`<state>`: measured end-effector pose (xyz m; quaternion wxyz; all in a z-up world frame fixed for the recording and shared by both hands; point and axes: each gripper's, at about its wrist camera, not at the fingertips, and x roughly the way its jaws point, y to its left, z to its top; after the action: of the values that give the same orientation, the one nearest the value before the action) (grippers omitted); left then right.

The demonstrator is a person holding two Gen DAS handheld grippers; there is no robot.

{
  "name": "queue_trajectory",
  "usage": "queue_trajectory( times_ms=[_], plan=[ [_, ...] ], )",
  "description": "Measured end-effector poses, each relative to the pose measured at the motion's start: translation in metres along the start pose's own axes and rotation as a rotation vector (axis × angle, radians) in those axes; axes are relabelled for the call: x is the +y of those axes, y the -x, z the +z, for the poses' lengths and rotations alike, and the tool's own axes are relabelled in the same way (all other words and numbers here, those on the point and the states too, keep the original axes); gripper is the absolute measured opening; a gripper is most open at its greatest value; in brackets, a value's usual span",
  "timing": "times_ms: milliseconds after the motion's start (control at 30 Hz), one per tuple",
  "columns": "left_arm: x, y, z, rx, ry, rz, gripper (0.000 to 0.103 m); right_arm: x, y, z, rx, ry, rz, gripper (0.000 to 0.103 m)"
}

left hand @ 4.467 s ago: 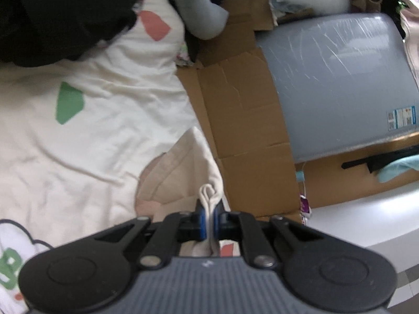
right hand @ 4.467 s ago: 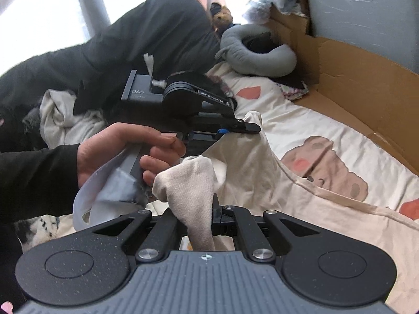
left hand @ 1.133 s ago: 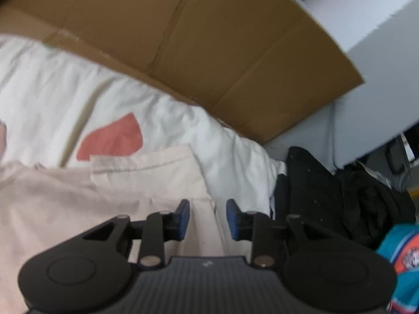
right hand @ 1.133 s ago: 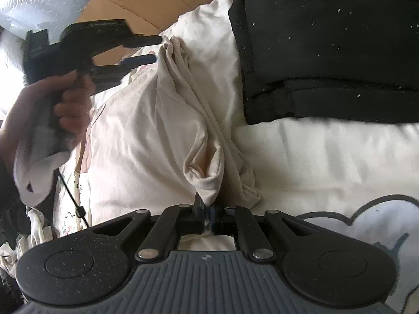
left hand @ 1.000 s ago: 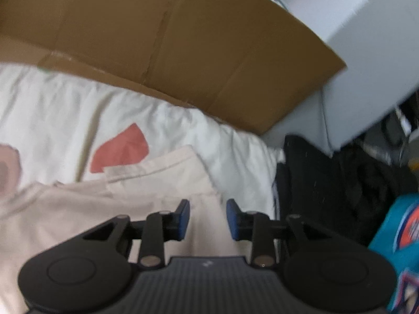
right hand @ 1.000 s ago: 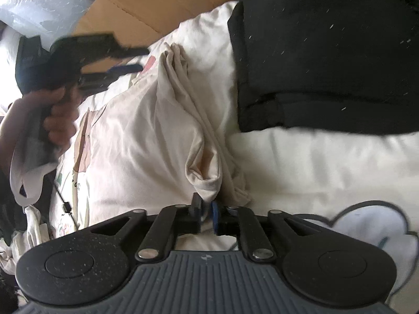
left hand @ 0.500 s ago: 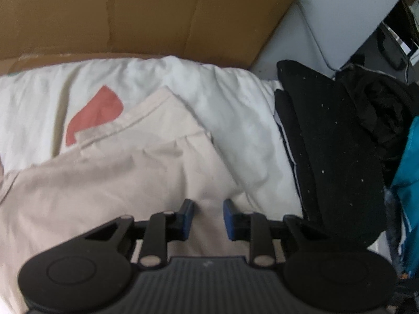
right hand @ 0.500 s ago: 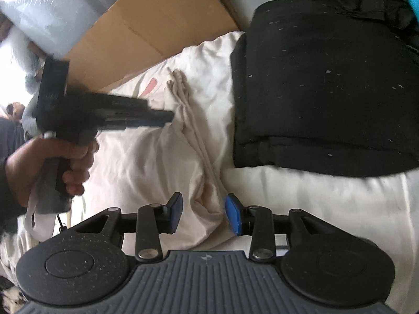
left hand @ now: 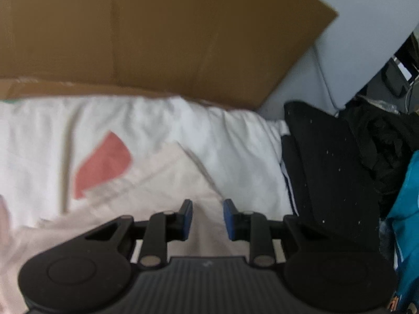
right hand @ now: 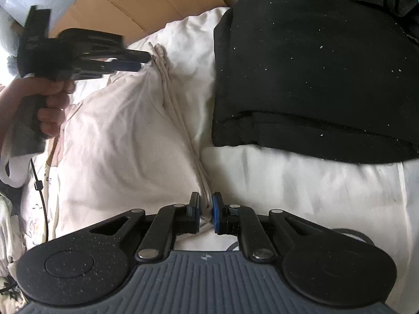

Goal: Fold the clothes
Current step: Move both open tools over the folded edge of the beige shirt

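Observation:
A beige garment (right hand: 125, 136) lies on the white printed sheet (right hand: 301, 183), its right edge bunched into a long ridge of folds. My right gripper (right hand: 205, 209) is shut on the near end of that ridge, with cloth pinched between the blue pads. In the left wrist view the beige garment (left hand: 162, 183) lies flat under my left gripper (left hand: 207, 217), which is open with nothing between its fingers. From the right wrist view, a hand holds the left gripper (right hand: 141, 60) at the far end of the ridge.
A folded black garment (right hand: 314, 73) lies just right of the beige one, also seen as the black garment (left hand: 327, 172). Brown cardboard (left hand: 157, 39) stands behind the sheet. A teal item (left hand: 406, 209) and dark clothes lie at the right edge.
My right gripper, open half a second ago, has closed on the near end of the beige garment's bunched edge. The left gripper stays open and has shifted slightly over the far corner.

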<state>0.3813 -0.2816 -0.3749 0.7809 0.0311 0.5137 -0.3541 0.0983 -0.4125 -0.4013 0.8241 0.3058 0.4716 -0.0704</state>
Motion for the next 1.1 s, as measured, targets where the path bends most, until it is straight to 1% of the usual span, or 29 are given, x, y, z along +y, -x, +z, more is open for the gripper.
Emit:
queue_trajectory(
  times_ms=[67,200,233,267,300,333,433,567,800,1100],
  plan=[
    [0.012,0.014,0.004,-0.003,0.005,0.022,0.032,0.000,0.004,0.000,-0.002,-0.005,0.014,0.014],
    [0.042,0.043,0.006,-0.018,0.029,0.075,0.032,0.002,0.010,0.005,-0.027,-0.006,0.026,0.014],
    [0.051,0.051,0.007,-0.022,0.036,0.085,0.032,0.003,0.011,0.006,-0.035,-0.008,0.026,0.017],
    [0.059,0.058,0.008,-0.026,0.042,0.095,0.032,0.003,0.010,0.008,-0.041,-0.010,0.026,0.024],
    [0.067,0.065,0.011,-0.029,0.047,0.106,0.032,0.004,0.010,0.009,-0.047,-0.011,0.025,0.028],
    [0.075,0.071,0.010,-0.030,0.055,0.118,0.032,0.005,0.009,0.011,-0.051,-0.010,0.027,0.034],
    [0.097,0.084,0.004,-0.018,0.077,0.158,0.032,0.008,0.006,0.016,-0.060,-0.004,0.030,0.035],
    [0.119,0.090,-0.013,0.011,0.095,0.203,0.032,0.013,-0.001,0.021,-0.060,0.013,0.013,0.035],
    [0.141,0.082,-0.032,0.015,0.154,0.190,0.031,0.013,-0.010,0.022,-0.041,0.031,-0.012,0.035],
    [0.168,0.069,-0.055,0.017,0.230,0.169,0.019,0.012,-0.016,0.018,-0.010,0.052,-0.035,0.035]
  ],
)
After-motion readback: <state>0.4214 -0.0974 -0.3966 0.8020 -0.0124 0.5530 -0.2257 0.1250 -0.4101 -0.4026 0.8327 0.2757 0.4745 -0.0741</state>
